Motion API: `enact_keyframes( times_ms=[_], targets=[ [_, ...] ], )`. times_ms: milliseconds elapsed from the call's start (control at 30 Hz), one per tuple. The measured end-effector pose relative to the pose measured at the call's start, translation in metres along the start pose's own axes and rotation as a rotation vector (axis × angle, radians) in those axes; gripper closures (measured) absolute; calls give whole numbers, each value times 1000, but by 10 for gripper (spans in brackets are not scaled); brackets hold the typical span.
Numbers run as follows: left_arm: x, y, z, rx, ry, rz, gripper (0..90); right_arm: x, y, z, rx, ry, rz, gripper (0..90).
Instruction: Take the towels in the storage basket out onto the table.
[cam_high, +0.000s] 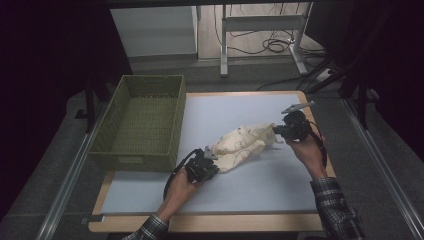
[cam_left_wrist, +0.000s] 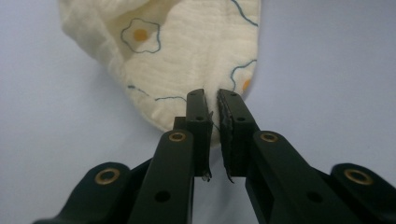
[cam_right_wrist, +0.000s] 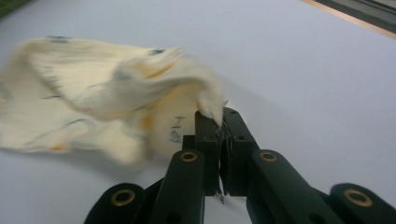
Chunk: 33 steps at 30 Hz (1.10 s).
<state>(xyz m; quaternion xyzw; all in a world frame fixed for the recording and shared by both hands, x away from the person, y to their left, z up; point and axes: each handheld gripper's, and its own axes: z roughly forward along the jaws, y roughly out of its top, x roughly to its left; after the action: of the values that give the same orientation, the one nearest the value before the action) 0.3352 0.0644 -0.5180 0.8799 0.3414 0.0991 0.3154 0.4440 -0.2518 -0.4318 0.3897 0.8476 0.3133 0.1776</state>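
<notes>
One cream egg-print cloth (cam_high: 243, 142), mid-desk | left gripper (cam_high: 209, 156) clamps near end | right gripper (cam_high: 278, 131) clamps far end | green basket (cam_high: 141, 120), left edge

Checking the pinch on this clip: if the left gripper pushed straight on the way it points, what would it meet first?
The left gripper, shut on the cream cloth's edge, would run straight into more of that cloth bunched ahead on the table.
</notes>
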Motion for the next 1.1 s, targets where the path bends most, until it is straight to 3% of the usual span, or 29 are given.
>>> enact_keyframes(
  times_ms=[33,200,267,367,467,567,600,700,933,1000,1067,1100],
  targets=[
    [1,0,1,3,-5,-5,725,-9,1,9,12,-18,17,762],
    [2,-4,3,-15,-2,-19,594,-21,-11,30,51,-29,52,647],
    [2,-5,2,-13,6,-8,563,-22,-19,28,42,-18,62,635],
    [6,-5,1,-23,13,-34,512,-22,-30,18,30,-2,71,629],
    [9,-5,0,-38,14,-60,465,-19,-46,7,26,43,96,628],
    [12,-1,-1,-48,31,-79,383,-7,-67,0,25,105,104,626],
    [12,-1,-1,-48,31,-79,370,-7,-67,0,25,105,104,626],
    [15,5,-1,-59,42,-98,356,11,-79,5,11,180,92,611],
    [27,28,8,-66,84,-125,344,36,-71,31,1,245,56,573],
    [30,36,12,-69,103,-125,346,41,-66,39,-1,231,43,584],
    [33,45,18,-67,126,-125,358,44,-63,45,-7,196,45,721],
    [36,49,22,-60,145,-127,385,43,-62,46,-14,200,48,815]
  ],
)
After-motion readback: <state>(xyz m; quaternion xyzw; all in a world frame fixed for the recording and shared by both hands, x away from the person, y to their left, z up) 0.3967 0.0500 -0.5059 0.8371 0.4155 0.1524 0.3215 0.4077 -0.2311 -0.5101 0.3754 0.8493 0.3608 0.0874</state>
